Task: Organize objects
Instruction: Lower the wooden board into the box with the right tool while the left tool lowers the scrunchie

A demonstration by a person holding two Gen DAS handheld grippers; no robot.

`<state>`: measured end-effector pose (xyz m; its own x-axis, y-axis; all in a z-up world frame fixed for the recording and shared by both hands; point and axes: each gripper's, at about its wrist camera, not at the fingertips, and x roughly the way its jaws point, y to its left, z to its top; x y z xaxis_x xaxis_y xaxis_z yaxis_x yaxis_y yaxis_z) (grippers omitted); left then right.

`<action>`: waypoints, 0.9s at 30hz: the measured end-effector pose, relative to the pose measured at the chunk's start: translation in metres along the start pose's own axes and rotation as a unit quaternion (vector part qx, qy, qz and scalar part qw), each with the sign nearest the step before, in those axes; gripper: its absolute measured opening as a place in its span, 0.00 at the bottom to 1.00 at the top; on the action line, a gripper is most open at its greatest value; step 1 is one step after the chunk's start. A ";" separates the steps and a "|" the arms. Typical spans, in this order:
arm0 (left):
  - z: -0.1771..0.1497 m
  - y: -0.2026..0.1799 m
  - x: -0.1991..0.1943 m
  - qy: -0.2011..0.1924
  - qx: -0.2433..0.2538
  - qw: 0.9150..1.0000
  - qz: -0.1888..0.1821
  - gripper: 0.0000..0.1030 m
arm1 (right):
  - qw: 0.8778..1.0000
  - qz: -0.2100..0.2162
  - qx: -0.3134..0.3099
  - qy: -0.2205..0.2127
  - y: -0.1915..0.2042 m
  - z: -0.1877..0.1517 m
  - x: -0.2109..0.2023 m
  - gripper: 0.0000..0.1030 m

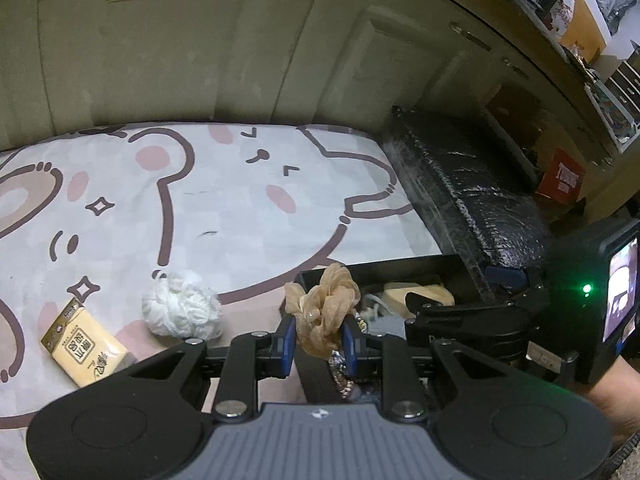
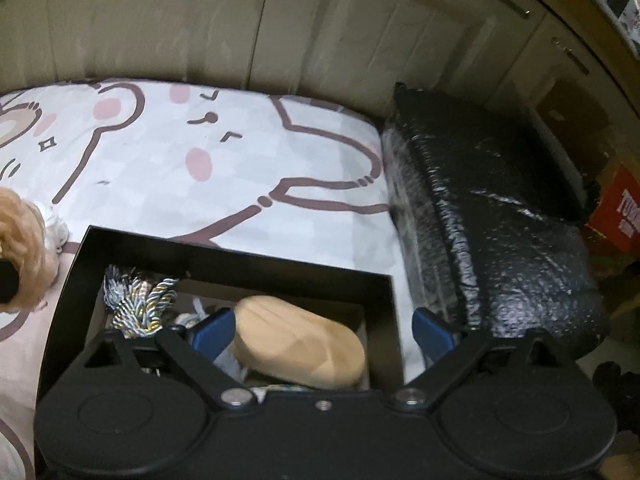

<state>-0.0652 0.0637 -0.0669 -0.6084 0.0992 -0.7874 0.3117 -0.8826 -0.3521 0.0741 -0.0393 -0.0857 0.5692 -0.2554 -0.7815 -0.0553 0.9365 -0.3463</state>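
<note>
Nearest the left wrist camera, the left claw (image 1: 319, 340) is clenched on a tan organza scrunchie (image 1: 326, 304), whose ruffles bulge up and out above the blue fingertips (image 1: 285, 340). The scrunchie hangs over the near left corner of a black box (image 1: 384, 270) that rests on the bed. Far left on the cartoon-bear bedsheet (image 1: 200, 200) lies a yellow tissue pack (image 1: 86, 346), well apart from the claw. Just right of it sits a white yarn ball (image 1: 182, 310), near the claw's left finger but not touching it. Right of the box, a black wrapped bundle (image 1: 460, 184) runs along the bed's edge.

In the right wrist view, the same scrunchie (image 2: 22, 248) shows at the far left edge, outside the box wall (image 2: 240, 258). Inside the box, a bundle of twisted cords (image 2: 138, 304) lies at the left and a beige rounded pouch (image 2: 298, 342) at the middle. The right claw (image 2: 322, 330) is spread wide and released, its fingers either side of the pouch, gripping nothing.
</note>
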 end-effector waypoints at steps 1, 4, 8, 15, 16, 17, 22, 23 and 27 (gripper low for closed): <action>-0.001 -0.002 0.000 0.001 0.003 1.000 -0.001 0.25 | 1.000 0.003 0.006 0.001 -0.003 0.000 -0.002 0.93; -0.002 -0.008 0.000 0.003 0.011 1.000 -0.006 0.25 | 1.000 0.010 0.023 -0.003 -0.012 -0.001 -0.007 0.93; -0.003 -0.015 0.002 0.006 0.016 1.000 -0.015 0.25 | 0.997 0.038 0.069 0.000 -0.029 -0.001 -0.013 0.83; -0.003 -0.029 0.008 0.013 0.030 0.999 -0.034 0.25 | 0.981 0.087 0.172 0.027 -0.056 -0.006 -0.006 0.46; -0.003 -0.030 0.009 0.014 0.032 0.999 -0.035 0.25 | 0.978 0.096 0.180 0.030 -0.058 -0.007 -0.003 0.42; -0.003 -0.032 0.010 0.016 0.034 0.999 -0.036 0.25 | 0.977 0.101 0.186 0.034 -0.057 -0.008 -0.001 0.38; -0.005 -0.034 0.013 0.022 0.037 0.998 -0.046 0.25 | 0.974 0.099 0.198 0.051 -0.049 -0.009 0.013 0.35; -0.005 -0.033 0.014 0.023 0.036 0.998 -0.048 0.25 | 0.974 0.094 0.198 0.056 -0.047 -0.009 0.017 0.35; -0.005 -0.033 0.015 0.024 0.038 0.997 -0.056 0.25 | 0.975 0.085 0.195 0.062 -0.042 -0.013 0.028 0.35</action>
<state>-0.0811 0.0960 -0.0694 -0.5997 0.2206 -0.7693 0.1862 -0.8964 -0.4022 0.0817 -0.0886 -0.0993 0.4744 -0.0931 -0.8754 0.1901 0.9818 -0.0014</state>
